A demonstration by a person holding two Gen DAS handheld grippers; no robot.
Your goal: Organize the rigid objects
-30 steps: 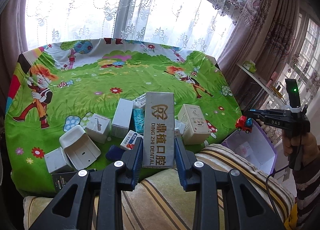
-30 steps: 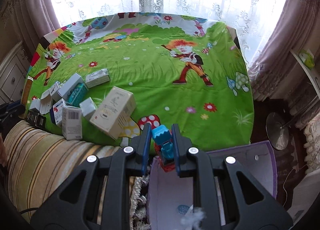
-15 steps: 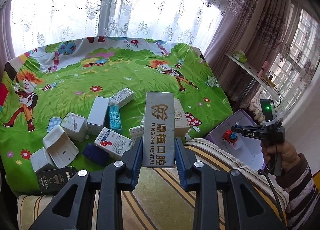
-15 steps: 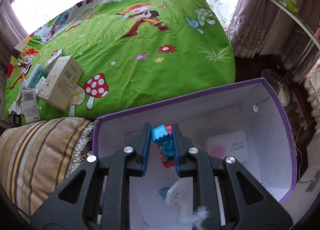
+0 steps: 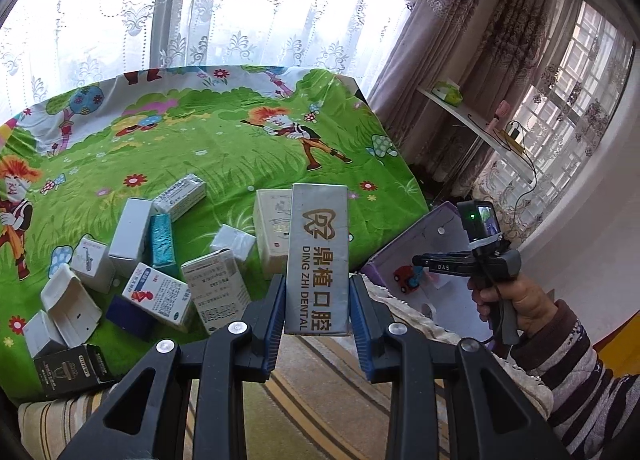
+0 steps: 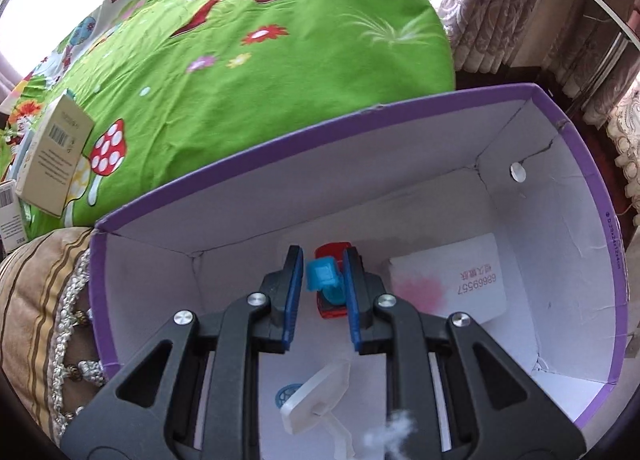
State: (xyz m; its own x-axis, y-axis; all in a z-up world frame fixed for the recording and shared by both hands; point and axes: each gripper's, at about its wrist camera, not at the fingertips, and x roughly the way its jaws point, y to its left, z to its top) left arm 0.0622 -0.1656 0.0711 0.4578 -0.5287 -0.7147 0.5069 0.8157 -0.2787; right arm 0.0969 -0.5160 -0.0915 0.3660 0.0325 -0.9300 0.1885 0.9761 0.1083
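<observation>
Both grippers loaded, the toy truck low inside the purple box.

The right gripper [image 6: 320, 292] is clamped on a red and blue toy truck [image 6: 330, 288] deep within the purple-rimmed cardboard box [image 6: 280, 140], apparently so it can be set on the floor beside a white card [image 6: 452, 284], not dropped. The left gripper [image 5: 318, 312] pinches a grey Ding Zhi Dental box [image 5: 318, 256] upright by its lower end, above the striped cushion [image 5: 320, 400], likely next for the box. More small cartons [image 5: 160, 260] lie scattered on the green cartoon sheet [image 5: 224, 152].
</observation>
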